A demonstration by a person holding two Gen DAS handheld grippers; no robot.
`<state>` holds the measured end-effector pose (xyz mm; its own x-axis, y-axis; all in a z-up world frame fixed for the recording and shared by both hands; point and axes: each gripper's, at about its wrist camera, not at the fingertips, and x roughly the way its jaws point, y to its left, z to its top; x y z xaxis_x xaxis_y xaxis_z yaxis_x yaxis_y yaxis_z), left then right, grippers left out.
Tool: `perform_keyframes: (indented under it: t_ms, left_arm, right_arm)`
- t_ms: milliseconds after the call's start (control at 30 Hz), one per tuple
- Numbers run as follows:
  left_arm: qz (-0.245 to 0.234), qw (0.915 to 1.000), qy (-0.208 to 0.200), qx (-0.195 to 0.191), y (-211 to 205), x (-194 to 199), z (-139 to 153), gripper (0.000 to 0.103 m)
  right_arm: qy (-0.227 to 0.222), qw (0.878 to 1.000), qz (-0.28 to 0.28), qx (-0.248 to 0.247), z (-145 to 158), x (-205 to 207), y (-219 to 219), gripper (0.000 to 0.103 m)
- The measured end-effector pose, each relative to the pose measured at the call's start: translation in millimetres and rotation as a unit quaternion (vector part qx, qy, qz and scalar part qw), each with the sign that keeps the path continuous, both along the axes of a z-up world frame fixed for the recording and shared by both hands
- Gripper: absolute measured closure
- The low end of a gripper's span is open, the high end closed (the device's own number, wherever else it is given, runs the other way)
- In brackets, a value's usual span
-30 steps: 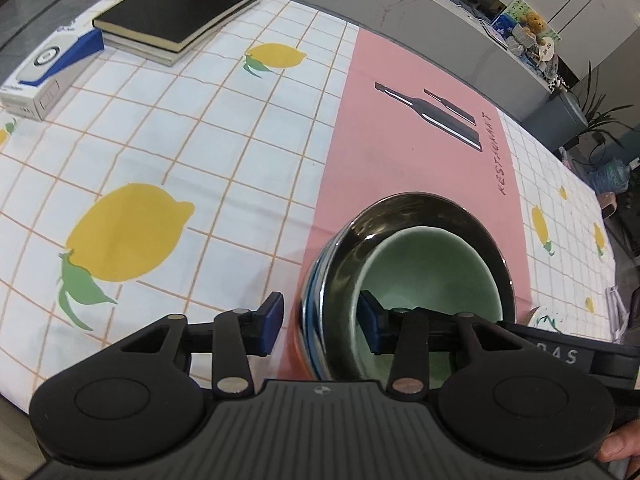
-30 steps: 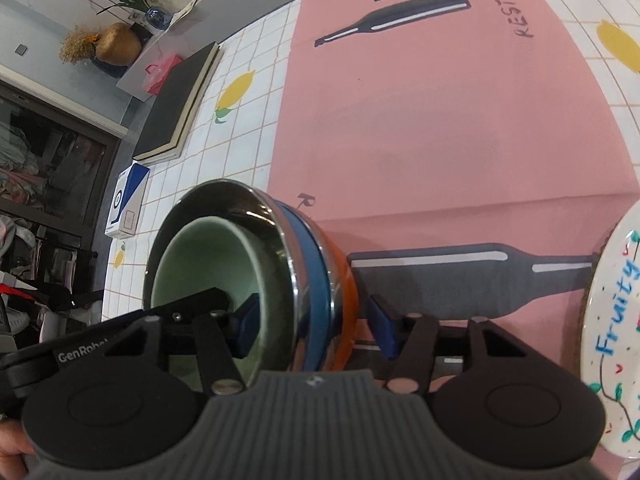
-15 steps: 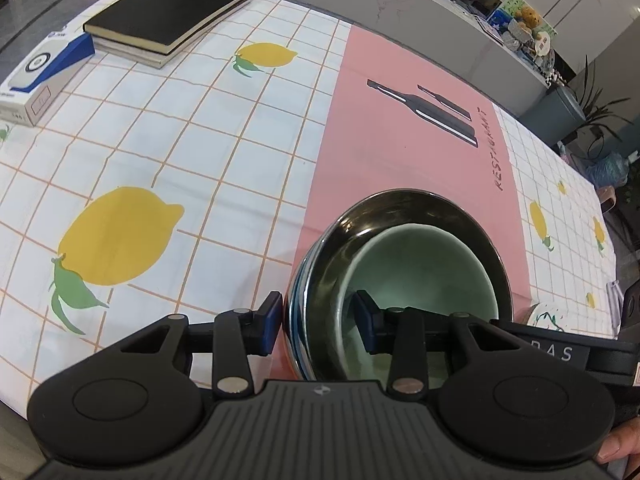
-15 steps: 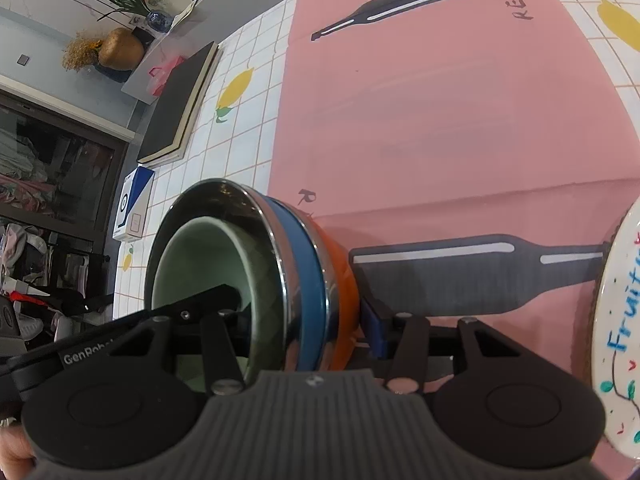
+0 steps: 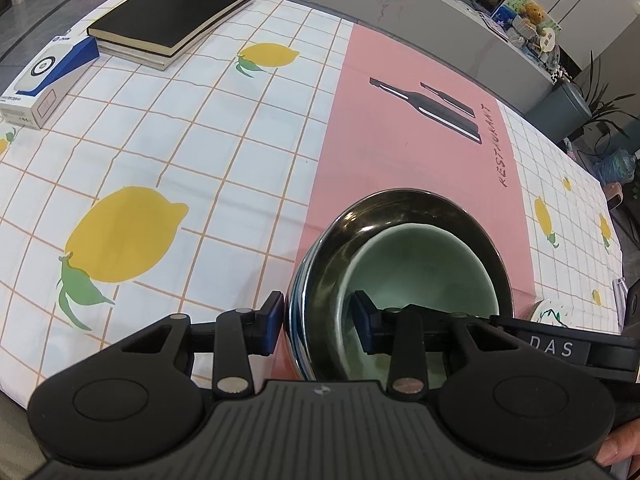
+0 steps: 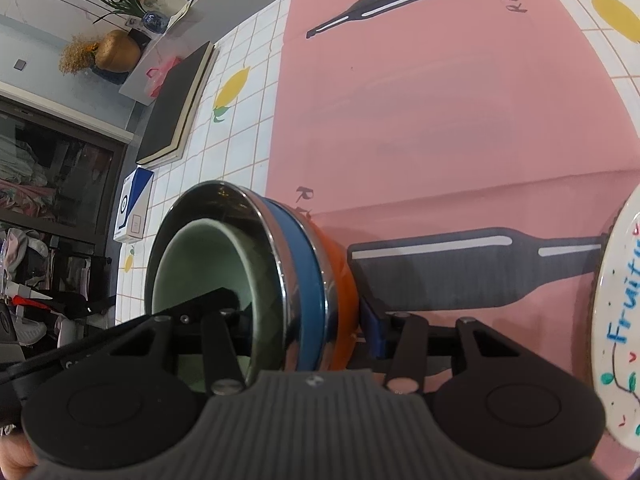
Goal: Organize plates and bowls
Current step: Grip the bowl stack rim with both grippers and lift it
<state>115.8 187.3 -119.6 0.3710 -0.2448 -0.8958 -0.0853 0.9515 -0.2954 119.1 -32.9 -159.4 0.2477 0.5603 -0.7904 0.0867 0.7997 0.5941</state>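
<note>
Steel-rimmed bowl stack (image 5: 400,248) wall between both jaws; left closing, right clamped on.

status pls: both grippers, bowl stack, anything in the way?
Left gripper and right gripper have just been closing, each astride the bowl stack wall. Green bowl nested innermost. White plate right of stack, apart.

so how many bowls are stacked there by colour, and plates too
green bowl: 1
steel bowl: 1
blue bowl: 1
orange bowl: 1
white plate: 1
total: 5, with the four bowls nested in one stack and the plate apart
</note>
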Motion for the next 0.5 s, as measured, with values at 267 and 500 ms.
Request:
perform_keyframes:
  t_ms: [267, 500]
  left_arm:
    - [-0.005, 1.0000, -0.006, 0.005, -6.7, -2.3, 12.0, 0.062]
    - [-0.017, 0.9995, -0.024, 0.008, -31.1, -7.9, 37.3, 0.063]
  right_arm:
    - [0.008, 1.000, -0.009, 0.011, 5.2, -2.1, -7.8, 0.056]
    - [-0.004, 0.999, -0.031, 0.026, 22.1, -14.9, -31.1, 0.056]
